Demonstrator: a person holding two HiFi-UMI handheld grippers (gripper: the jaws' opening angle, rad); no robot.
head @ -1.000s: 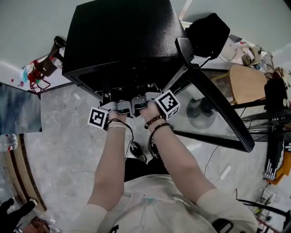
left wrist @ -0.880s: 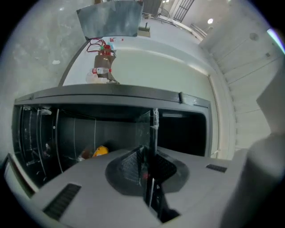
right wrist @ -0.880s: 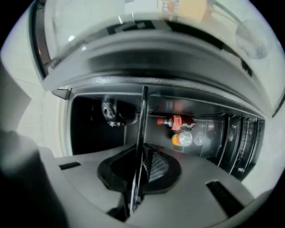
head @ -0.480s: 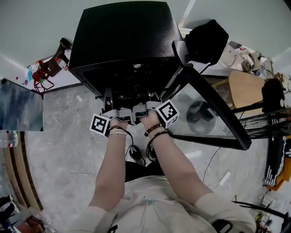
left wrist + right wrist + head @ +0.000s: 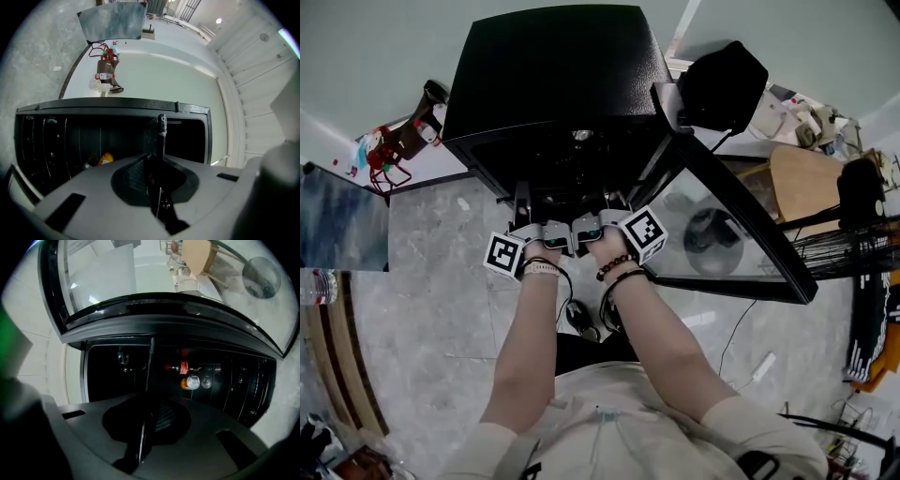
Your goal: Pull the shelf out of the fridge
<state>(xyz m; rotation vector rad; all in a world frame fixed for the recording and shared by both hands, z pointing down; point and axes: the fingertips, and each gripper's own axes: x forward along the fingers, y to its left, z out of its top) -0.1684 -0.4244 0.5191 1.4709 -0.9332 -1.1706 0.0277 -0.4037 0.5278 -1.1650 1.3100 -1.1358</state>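
At the black box fridge mouth, left hand-held gripper and right hand-held gripper have barely shifted. Each clamps the thin, edge-on shelf, which is mostly lost in darkness.

Left gripper jaws clamped on thin shelf edge; open dark fridge ahead.

- The fridge has a black top, matt, with a fine pebbled grain.
- Its door is clear, glossy glass in a smooth black frame.
- The floor looks like polished grey marbled stone.
- The left gripper and right gripper have matt grey plastic bodies with dark, ribbed pads.
- The shelf edge is thin, dark and faintly shiny.
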